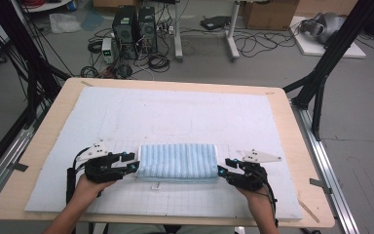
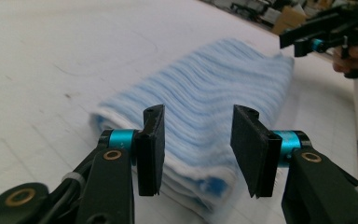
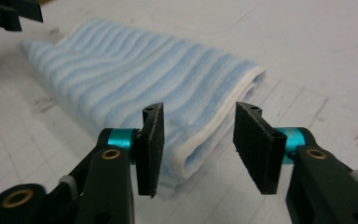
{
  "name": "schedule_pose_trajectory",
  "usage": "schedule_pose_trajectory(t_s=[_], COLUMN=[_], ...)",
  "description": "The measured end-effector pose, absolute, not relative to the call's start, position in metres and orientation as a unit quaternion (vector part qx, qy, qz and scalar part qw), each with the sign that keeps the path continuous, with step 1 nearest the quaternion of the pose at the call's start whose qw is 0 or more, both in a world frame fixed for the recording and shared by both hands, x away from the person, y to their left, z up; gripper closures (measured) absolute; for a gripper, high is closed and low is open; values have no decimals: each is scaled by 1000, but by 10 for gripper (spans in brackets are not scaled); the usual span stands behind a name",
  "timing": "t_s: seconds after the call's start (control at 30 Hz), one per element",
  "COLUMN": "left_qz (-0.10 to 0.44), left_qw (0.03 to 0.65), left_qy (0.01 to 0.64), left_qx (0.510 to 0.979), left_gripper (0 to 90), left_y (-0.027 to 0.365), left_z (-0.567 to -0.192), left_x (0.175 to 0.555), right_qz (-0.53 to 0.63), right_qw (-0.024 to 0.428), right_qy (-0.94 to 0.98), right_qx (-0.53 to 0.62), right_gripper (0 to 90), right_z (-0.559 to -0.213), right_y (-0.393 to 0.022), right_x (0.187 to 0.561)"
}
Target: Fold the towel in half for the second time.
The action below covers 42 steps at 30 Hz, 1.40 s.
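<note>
The high view looks forward and down on the folded towel (image 1: 177,162); both gripper views face its opposite ends closely.

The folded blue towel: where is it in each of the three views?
High view: the folded blue towel lies at centre, low on the white mat.
Left gripper view: centre, running up to the right.
Right gripper view: upper left to centre.
Shared landmark: the white mat.
</note>
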<state>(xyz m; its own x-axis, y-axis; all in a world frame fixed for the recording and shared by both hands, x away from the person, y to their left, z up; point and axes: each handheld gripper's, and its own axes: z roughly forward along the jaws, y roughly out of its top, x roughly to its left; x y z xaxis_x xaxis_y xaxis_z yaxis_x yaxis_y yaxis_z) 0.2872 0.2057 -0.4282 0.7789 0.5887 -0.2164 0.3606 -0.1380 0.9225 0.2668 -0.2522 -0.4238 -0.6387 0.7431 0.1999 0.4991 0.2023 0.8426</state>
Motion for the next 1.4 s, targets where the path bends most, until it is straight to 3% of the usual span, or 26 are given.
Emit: schedule_pose_trajectory(t_s=[0.23,0.4,0.6,0.77,0.9,1.0,1.17,1.4], left_qz=[100,74,90,101,101,111,136,153], left_qw=[570,546,460,448,455,485,539,570], left_qy=[320,305,310,303,305,309,308,343], left_qx=[750,776,828,835,830,811,772,731], left_gripper=[568,578,620,628,613,511,433,410], left_y=[191,176,168,169,171,177,188,203], left_z=[-425,-437,-446,-447,-447,-446,-439,-425], left_x=[304,306,308,307,307,309,314,326], right_qz=[483,422,382,381,392,422,471,462], right_qw=[130,132,140,140,117,113,142,184], right_qy=[779,822,849,853,850,835,793,774], right_qx=[378,360,336,328,330,334,359,391], right_gripper=[614,607,569,549,492,428,304,216], right_z=[-423,-435,-441,-441,-440,-435,-425,-418], right_y=[-228,-208,-202,-202,-208,-214,-226,-247], right_x=[278,282,277,273,272,271,277,282])
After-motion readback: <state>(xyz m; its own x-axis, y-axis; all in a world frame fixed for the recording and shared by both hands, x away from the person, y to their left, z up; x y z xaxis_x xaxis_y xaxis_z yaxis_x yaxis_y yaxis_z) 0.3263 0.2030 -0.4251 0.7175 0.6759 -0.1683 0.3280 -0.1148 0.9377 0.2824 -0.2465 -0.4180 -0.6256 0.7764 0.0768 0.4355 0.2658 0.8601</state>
